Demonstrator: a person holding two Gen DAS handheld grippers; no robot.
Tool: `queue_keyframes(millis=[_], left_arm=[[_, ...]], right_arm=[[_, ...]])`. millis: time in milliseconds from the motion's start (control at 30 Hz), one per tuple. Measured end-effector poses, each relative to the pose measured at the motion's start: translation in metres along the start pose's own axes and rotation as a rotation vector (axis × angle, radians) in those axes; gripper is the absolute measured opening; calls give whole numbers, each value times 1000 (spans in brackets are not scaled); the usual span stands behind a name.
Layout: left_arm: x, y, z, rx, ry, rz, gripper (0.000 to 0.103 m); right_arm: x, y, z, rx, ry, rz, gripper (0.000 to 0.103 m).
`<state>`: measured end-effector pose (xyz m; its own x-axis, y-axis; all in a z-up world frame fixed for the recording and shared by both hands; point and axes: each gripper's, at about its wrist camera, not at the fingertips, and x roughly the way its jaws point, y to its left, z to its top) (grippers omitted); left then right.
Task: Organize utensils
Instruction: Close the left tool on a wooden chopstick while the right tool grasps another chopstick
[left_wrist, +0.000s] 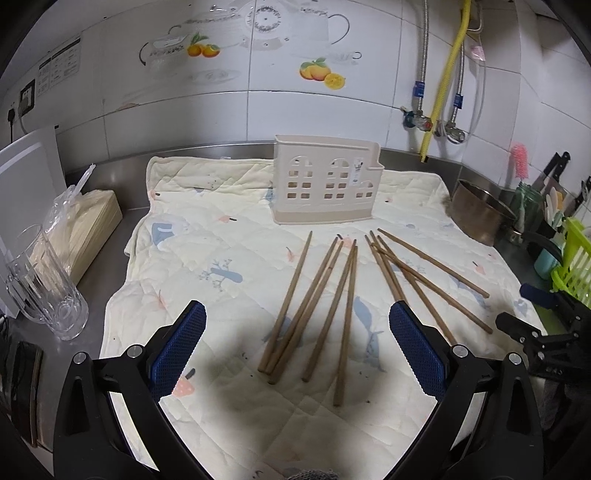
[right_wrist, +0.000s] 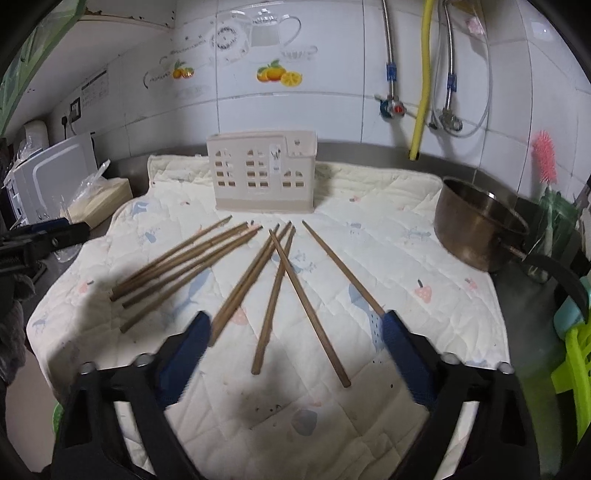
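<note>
- Now the right gripper (right_wrist: 293, 334) hangs low over the mat with its jaws wide apart and nothing held; a few chopsticks (right_wrist: 275, 295) lie between its blue pads (right_wrist: 395, 341), not touched.
- Likewise the left gripper (left_wrist: 297, 323) is spread wide and holds nothing above another bunch of chopsticks (left_wrist: 314, 302).
- All the chopsticks lie loose on the quilted mat (left_wrist: 207, 236), in front of the beige holder (left_wrist: 327, 184), which stands upright at the far side.
- I judge the step is the first pick-up: next, lower onto one stick, close, and carry it to the holder.
</note>
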<state>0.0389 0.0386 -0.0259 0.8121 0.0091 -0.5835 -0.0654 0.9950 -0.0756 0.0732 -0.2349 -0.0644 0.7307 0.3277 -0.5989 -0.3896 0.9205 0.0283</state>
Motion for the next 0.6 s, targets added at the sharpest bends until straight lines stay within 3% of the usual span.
queue_keyframes(millis=[267, 600], left_arm=[[14, 16, -4, -8, 22, 15, 95], [29, 26, -7, -2, 62, -19, 67]], right_arm=[[27, -20, -8, 44, 62, 19, 59], [53, -22, -8, 12, 115, 60, 34]])
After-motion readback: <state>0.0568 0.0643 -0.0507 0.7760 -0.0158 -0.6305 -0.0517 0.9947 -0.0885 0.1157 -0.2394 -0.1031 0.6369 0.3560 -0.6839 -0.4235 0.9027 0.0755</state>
